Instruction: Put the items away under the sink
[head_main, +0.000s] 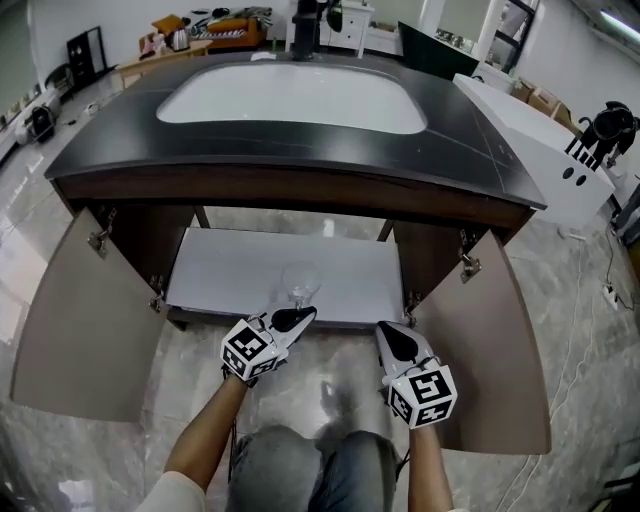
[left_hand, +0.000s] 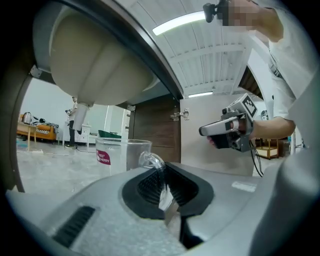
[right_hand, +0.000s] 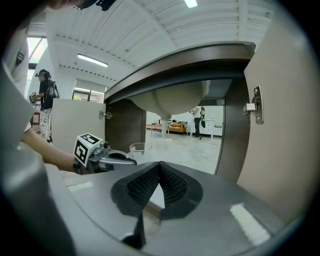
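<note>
clear cup (head_main: 300, 279) clamped by its handle in the left gripper (head_main: 297, 318) at the cabinet shelf (head_main: 230, 275) front edge, right gripper (head_main: 392, 337) beside the shelf, jaws pressed together, nothing held

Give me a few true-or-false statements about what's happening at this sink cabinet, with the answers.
1. Both doors under the sink stand open. True.
2. The left gripper holds a clear cup by its handle. True.
3. The right gripper holds a bottle. False: its jaws are together with nothing between them.
4. The countertop is white. False: it is black; only the sink is white.
</note>
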